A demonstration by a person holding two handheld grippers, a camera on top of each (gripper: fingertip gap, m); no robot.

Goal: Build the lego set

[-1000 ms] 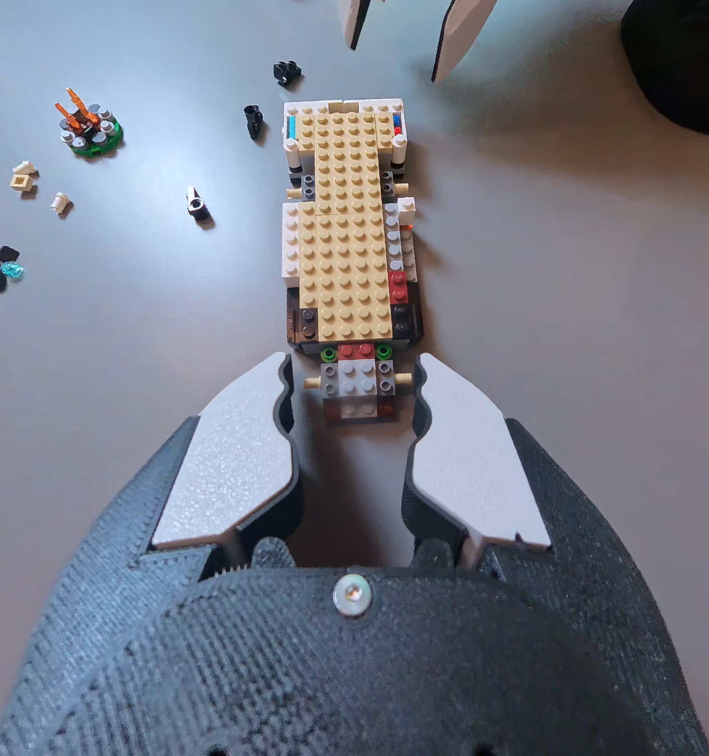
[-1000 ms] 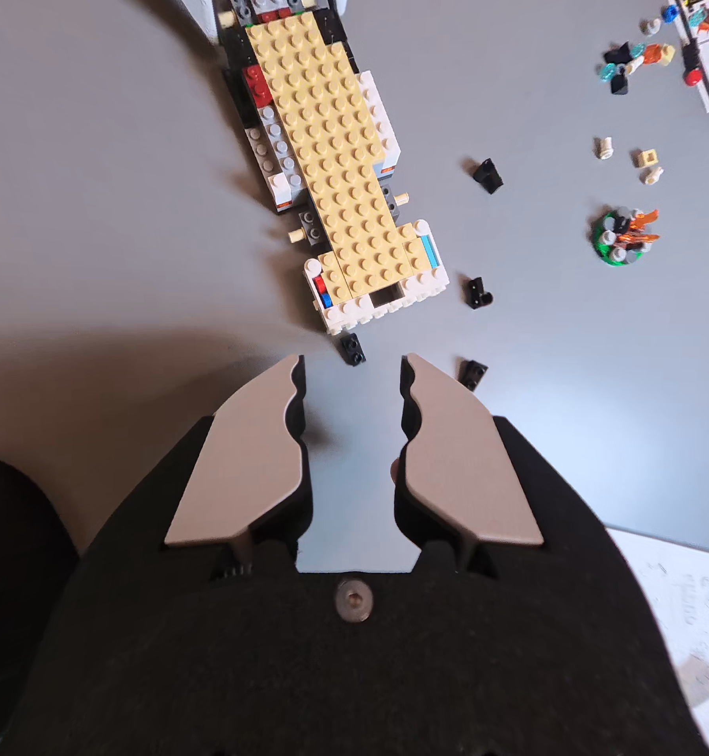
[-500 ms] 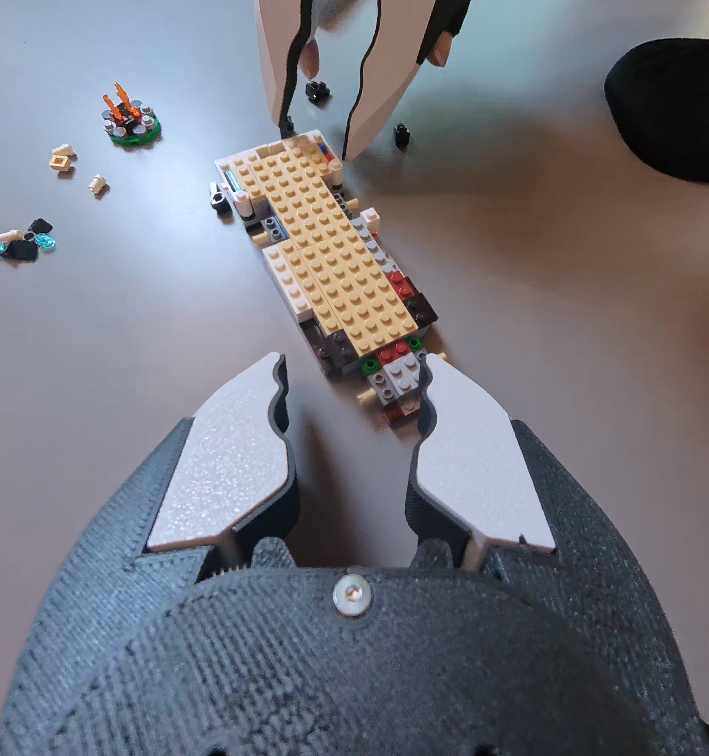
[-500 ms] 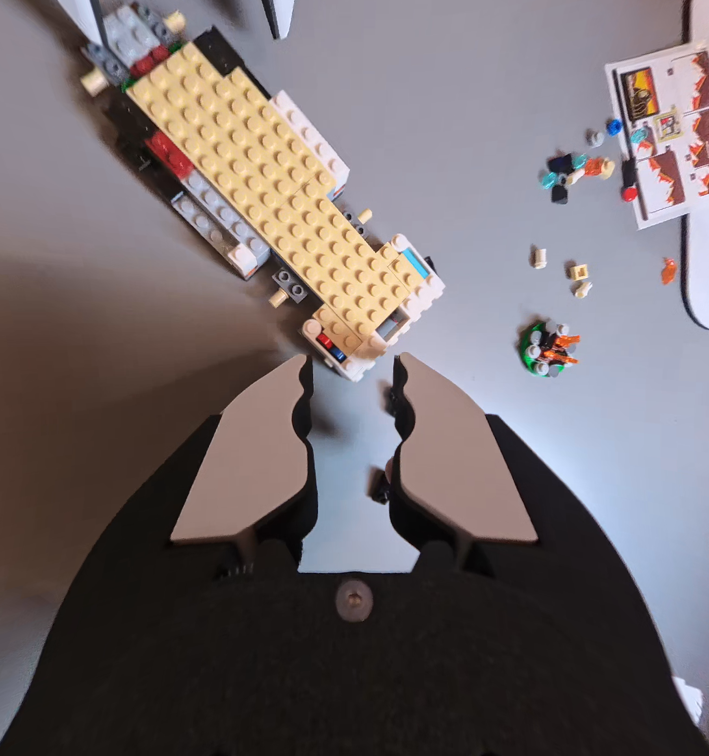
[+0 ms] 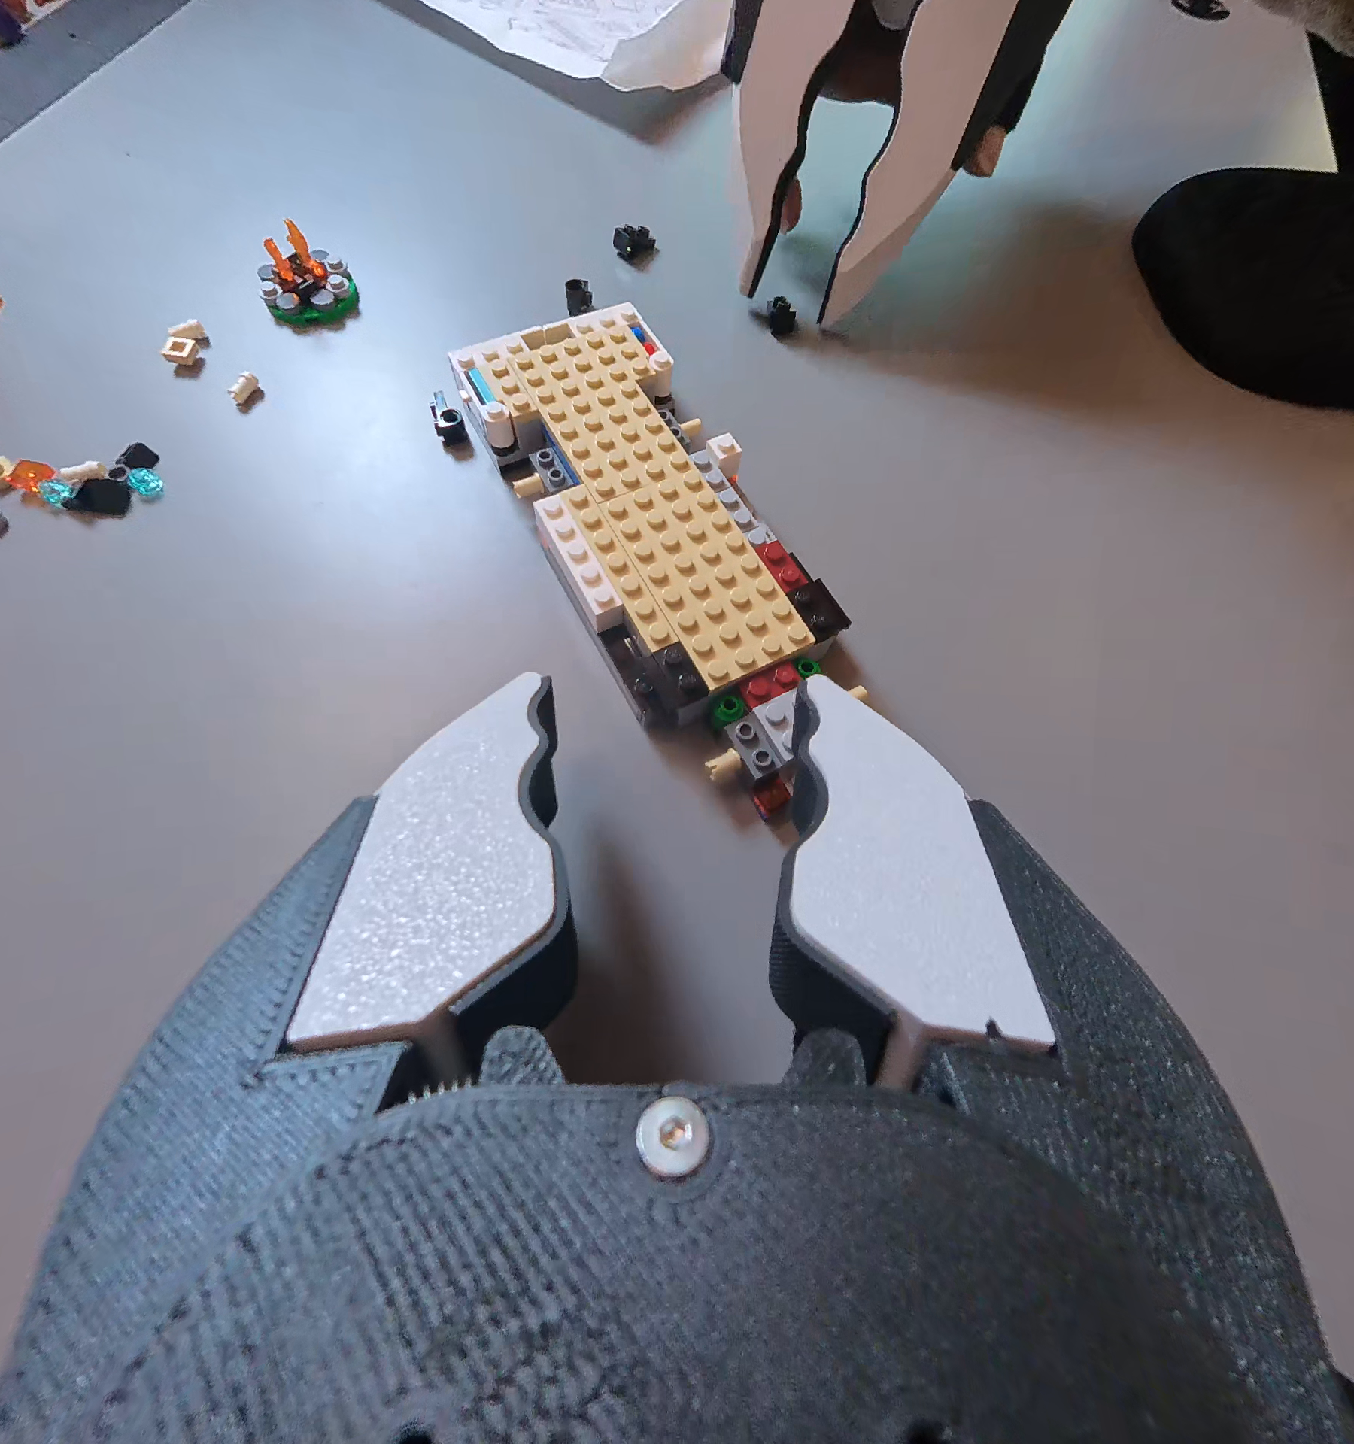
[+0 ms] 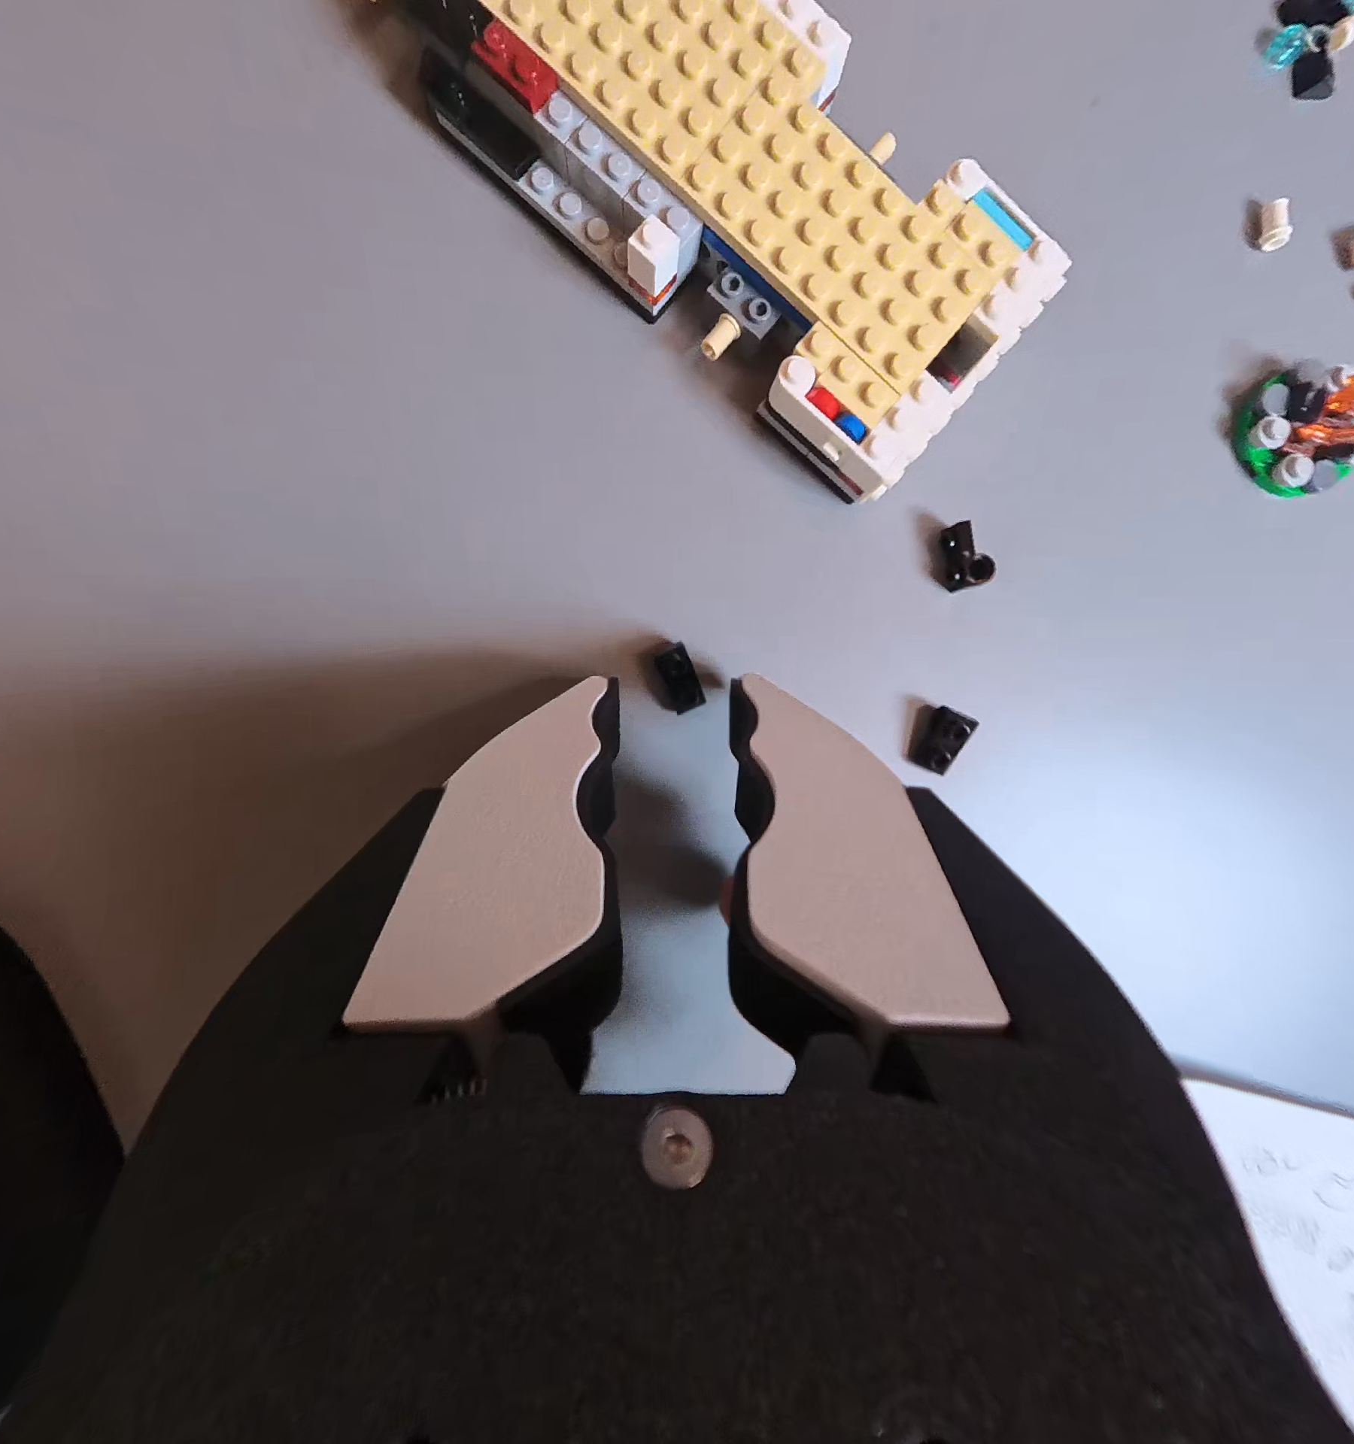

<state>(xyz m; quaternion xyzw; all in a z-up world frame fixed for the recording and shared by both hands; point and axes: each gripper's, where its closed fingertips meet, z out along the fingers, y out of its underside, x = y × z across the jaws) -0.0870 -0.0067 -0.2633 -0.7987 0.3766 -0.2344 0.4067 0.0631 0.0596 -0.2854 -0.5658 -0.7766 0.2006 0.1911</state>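
On grey table (image 6: 189, 391): one brick model (image 6: 775, 195), three black pieces (image 6: 943, 738).

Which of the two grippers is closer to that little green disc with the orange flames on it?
Right. The right gripper hovers past the brick model's far end, somewhat nearer the flame disc. The left gripper sits at the model's near end, farther away.

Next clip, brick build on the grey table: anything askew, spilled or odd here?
Nothing looks damaged. The long tan-topped brick model lies diagonal to the left tongs, whose right fingertip overlaps its grey and red end. Loose pieces lie scattered: small black bricks, one just ahead of the open right tongs.
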